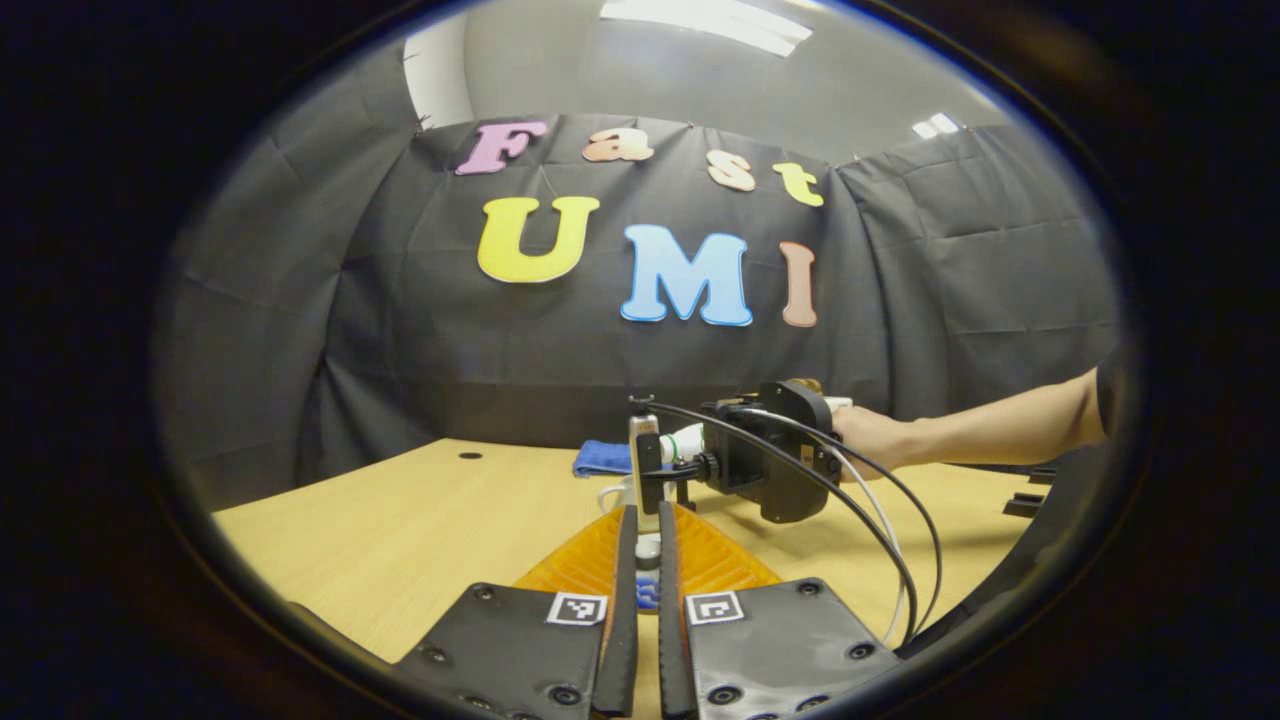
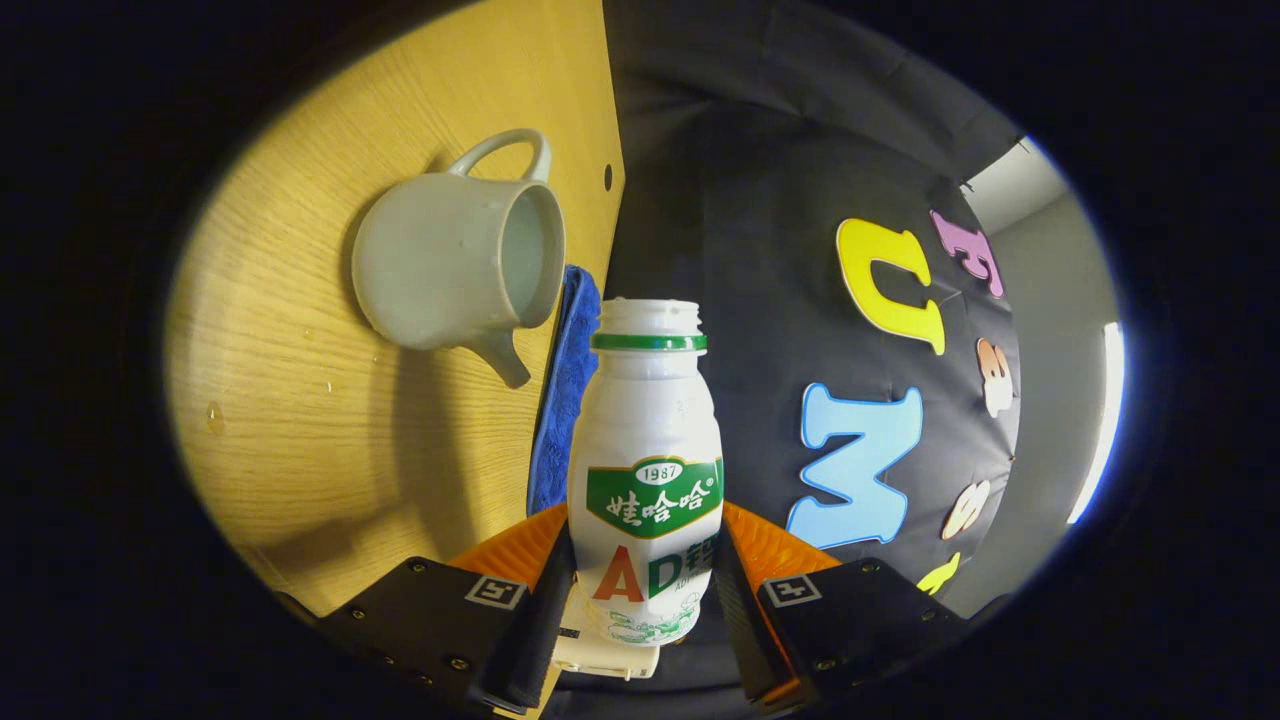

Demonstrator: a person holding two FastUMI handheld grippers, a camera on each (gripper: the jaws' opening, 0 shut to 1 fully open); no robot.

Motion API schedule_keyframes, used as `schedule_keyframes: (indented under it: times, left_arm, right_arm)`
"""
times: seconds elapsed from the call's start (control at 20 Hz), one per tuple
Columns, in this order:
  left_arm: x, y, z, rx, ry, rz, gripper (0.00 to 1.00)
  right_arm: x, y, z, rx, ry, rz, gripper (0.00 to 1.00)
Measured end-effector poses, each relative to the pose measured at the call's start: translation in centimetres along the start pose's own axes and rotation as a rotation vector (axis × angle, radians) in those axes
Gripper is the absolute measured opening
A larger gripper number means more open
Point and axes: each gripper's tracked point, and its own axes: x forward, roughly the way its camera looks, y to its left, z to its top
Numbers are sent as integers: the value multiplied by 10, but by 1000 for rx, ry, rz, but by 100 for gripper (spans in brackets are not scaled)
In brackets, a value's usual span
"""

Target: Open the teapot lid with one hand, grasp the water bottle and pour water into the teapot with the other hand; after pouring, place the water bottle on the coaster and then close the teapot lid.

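In the right gripper view my right gripper (image 2: 643, 565) is shut on a white water bottle (image 2: 645, 430) with a green label and no cap, tipped onto its side. Its mouth lies close to the open top of the white teapot (image 2: 440, 265), which stands lidless on the wooden table (image 2: 300, 420). A blue coaster (image 2: 568, 380) lies just behind the teapot. In the left gripper view my left gripper (image 1: 646, 520) is shut on a small white piece, the teapot lid (image 1: 648, 549), held above the table. Beyond it are the teapot (image 1: 612, 494), the tilted bottle (image 1: 686, 441) and the right gripper (image 1: 665, 468).
A person's hand (image 1: 875, 440) and bare forearm reach in from the right, holding the right gripper, whose cables (image 1: 880, 520) loop down toward the table. The blue coaster (image 1: 603, 458) sits near the table's back edge. A few water drops (image 2: 214, 415) lie on the wood.
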Motion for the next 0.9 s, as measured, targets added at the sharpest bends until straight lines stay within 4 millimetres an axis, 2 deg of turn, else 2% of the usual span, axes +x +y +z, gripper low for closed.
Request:
schedule_keyframes:
  times: [0.1,0.15,0.2,0.45,0.5,0.55,0.6,0.9]
  left_arm:
    - [-1,5,2,-3,-4,10,19]
    - [-1,5,2,-5,-5,12,15]
    - [-1,7,1,-5,-5,14,19]
    - [0,5,0,0,0,8,19]
    - [1,5,0,3,-3,8,15]
    - [0,4,2,4,-3,8,15]
    - [0,5,1,4,-3,7,19]
    - [0,5,-1,-1,3,7,19]
  right_arm:
    - [-1,1,0,-22,-5,-14,71]
    - [-2,2,0,-34,-8,-17,71]
    - [-2,2,1,-46,-11,-22,71]
    - [-4,-3,3,-118,-25,-47,71]
    - [-2,-4,3,-119,-27,-46,71]
    - [-2,-4,3,-123,-28,-45,71]
    - [-3,-5,3,-129,-28,-49,71]
    - [-1,-12,5,-177,-39,-71,71]
